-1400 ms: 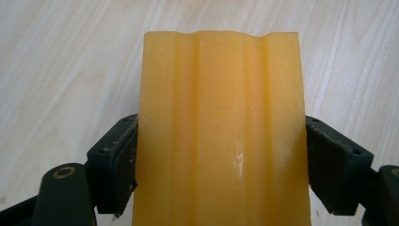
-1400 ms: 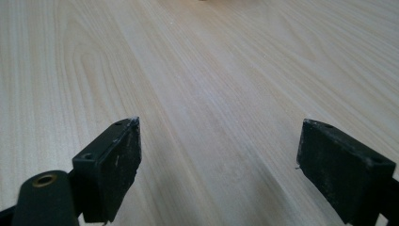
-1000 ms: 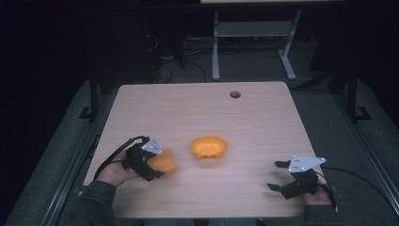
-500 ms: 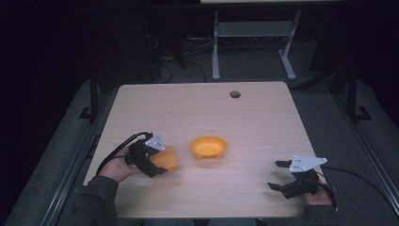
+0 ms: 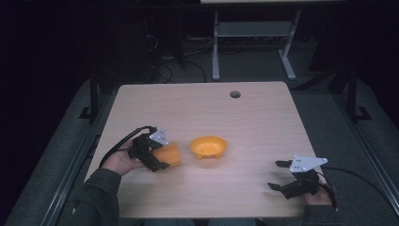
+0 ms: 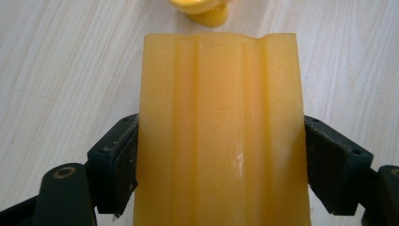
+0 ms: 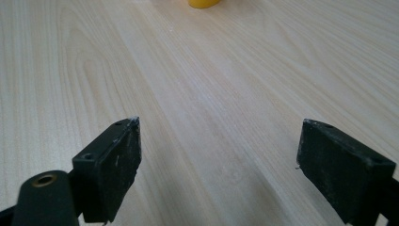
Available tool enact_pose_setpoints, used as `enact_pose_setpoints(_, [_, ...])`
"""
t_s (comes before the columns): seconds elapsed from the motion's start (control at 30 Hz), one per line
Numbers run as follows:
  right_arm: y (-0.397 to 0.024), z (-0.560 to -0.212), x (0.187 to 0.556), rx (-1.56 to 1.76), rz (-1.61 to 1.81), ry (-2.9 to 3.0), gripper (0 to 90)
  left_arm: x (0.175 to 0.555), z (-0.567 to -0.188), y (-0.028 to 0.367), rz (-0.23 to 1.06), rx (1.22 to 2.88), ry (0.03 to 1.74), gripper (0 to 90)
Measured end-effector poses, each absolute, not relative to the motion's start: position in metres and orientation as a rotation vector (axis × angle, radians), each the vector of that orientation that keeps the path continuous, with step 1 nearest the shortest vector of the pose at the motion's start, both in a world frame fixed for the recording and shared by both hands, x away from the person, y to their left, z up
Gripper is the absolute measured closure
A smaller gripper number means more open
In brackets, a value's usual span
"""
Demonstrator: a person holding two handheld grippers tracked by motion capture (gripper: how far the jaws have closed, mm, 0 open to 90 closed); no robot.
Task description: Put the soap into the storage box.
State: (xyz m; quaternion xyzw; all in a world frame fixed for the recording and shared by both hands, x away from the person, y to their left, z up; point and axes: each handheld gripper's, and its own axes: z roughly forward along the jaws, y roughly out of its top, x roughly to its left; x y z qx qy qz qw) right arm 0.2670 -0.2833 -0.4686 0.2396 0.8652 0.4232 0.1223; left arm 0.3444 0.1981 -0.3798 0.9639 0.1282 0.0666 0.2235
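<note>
Orange cup (image 6: 221,132) clamped between left fingers (image 6: 115,165).

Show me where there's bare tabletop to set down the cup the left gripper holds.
Bare wood runs across the far half, from the orange bowl to the cable hole, and between the bowl and the open right gripper. It's tightest between the orange cup in the left gripper and the bowl.

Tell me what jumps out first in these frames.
The orange cup, clamped on its side between the left gripper's jaws at the table's near left. Just right of it, apart from it, an orange bowl sits upright near the middle. The right gripper waits open at the near right, nothing between its jaws.
</note>
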Motion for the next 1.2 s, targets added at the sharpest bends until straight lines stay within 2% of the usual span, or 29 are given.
enact_pose_setpoints(0.63, [-0.283, -0.469, 0.268, 0.707, 1.248, 2.520, 13.5, 0.365, -0.360, 0.169, 0.192, 2.676, 0.268, 21.1])
enact_pose_setpoints(1.2, [-0.285, -0.468, 0.267, 0.709, 1.256, 2.509, 13.5, 0.378, -0.357, 0.151, 0.186, 2.659, 0.239, 21.1])
